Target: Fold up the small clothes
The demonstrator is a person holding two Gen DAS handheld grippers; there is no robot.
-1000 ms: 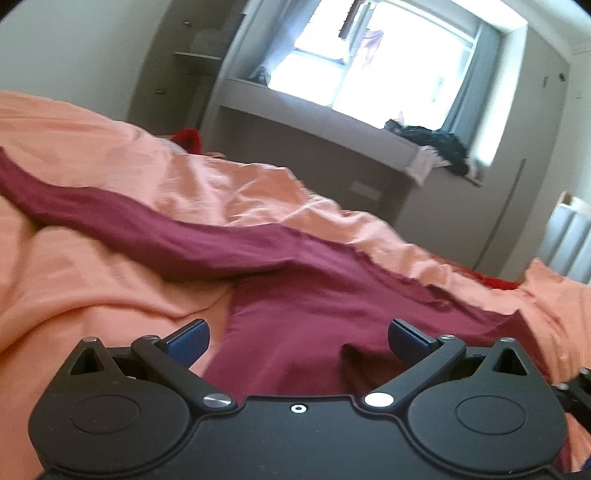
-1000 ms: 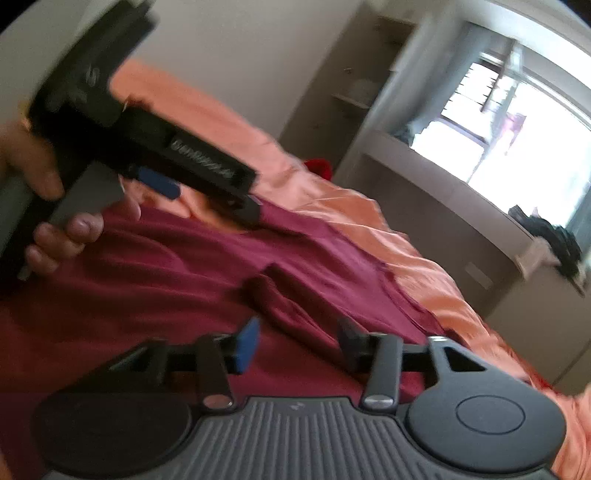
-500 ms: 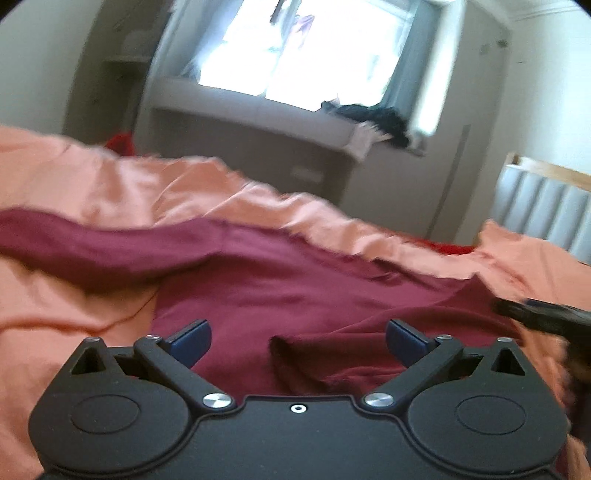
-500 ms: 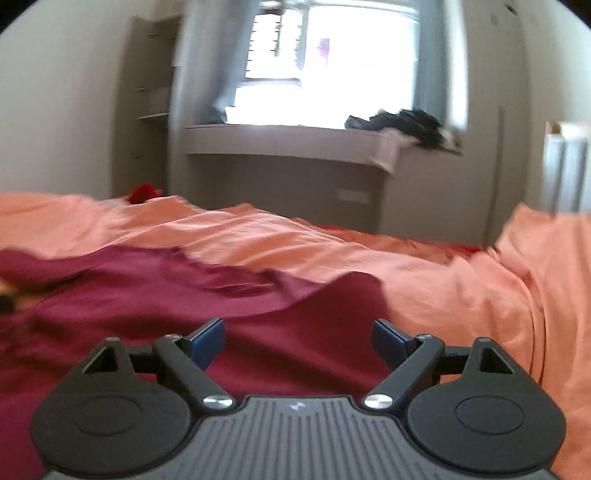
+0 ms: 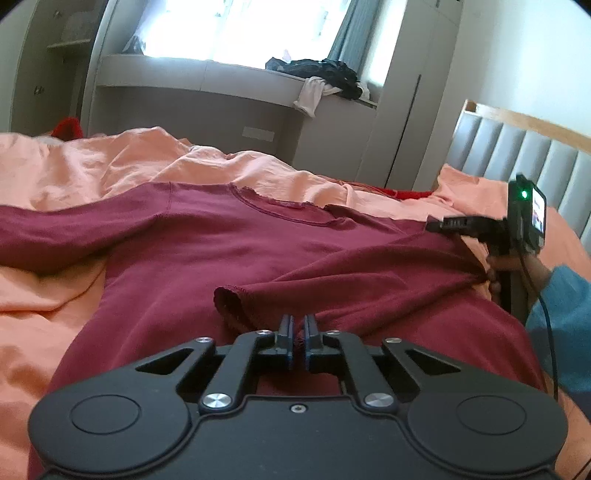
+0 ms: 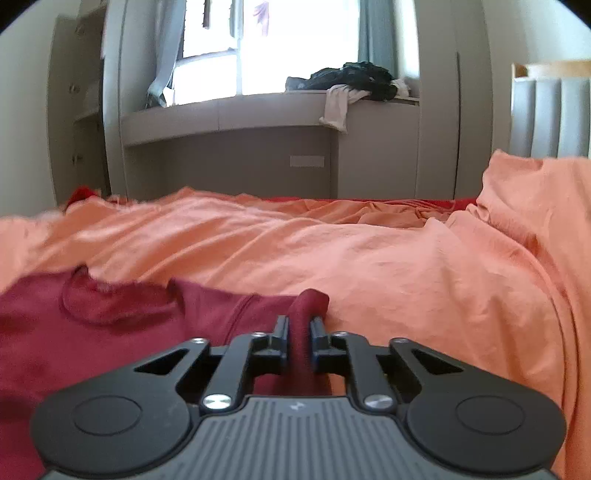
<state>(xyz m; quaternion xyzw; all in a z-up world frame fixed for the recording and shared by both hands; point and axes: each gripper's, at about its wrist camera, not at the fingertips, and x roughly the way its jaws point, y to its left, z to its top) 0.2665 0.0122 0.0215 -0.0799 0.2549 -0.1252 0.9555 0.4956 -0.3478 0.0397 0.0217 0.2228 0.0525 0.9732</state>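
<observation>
Left wrist view: a maroon sweater (image 5: 229,251) is lying spread on an orange bedspread (image 5: 110,166), the left tongs (image 5: 297,325) having just closed on its folded sleeve; the right tongs (image 6: 299,325), also just closed, are pinching its shoulder fabric.

A bright window (image 6: 295,48) is flanked by grey-blue curtains (image 6: 376,33). Dark clothes (image 6: 351,81) are heaped on the grey window seat (image 6: 229,110). An orange bedsheet (image 6: 369,258) and padded grey headboard (image 5: 517,155) are seen.

Maroon long-sleeved top (image 5: 229,240), flat, sleeve folded inward
</observation>
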